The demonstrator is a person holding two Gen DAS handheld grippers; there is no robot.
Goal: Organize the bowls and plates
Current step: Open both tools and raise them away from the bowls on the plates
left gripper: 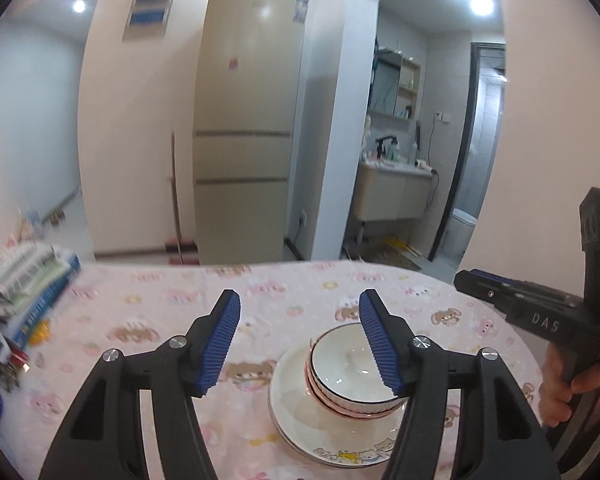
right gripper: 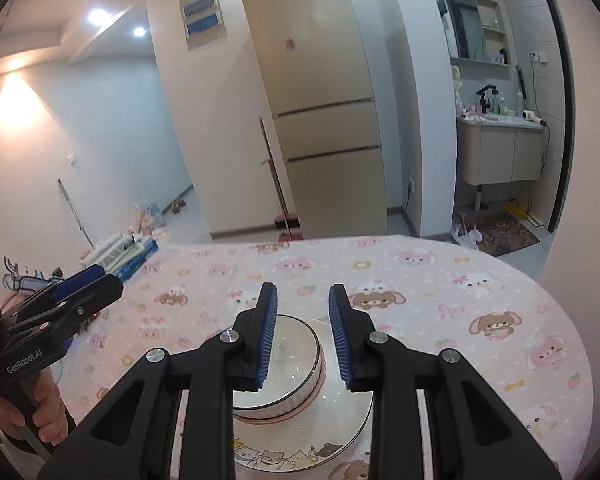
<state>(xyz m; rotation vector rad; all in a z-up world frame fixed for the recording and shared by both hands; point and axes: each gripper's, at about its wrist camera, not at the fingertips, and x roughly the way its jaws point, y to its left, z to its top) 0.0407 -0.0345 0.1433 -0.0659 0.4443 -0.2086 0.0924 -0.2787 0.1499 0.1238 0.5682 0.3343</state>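
Observation:
A stack of white bowls with dark rims, over a pink one, sits on stacked white plates printed with cartoon animals. The bowls and plates also show in the right wrist view. My left gripper is open and empty, above and just left of the stack. My right gripper is open and empty, its jaws either side of the bowl's right rim, above it. The right gripper also shows in the left wrist view, and the left gripper in the right wrist view.
The round table has a pink cartoon cloth. Boxes and clutter sit at its left edge. Beyond stand a beige fridge, a broom and a bathroom vanity.

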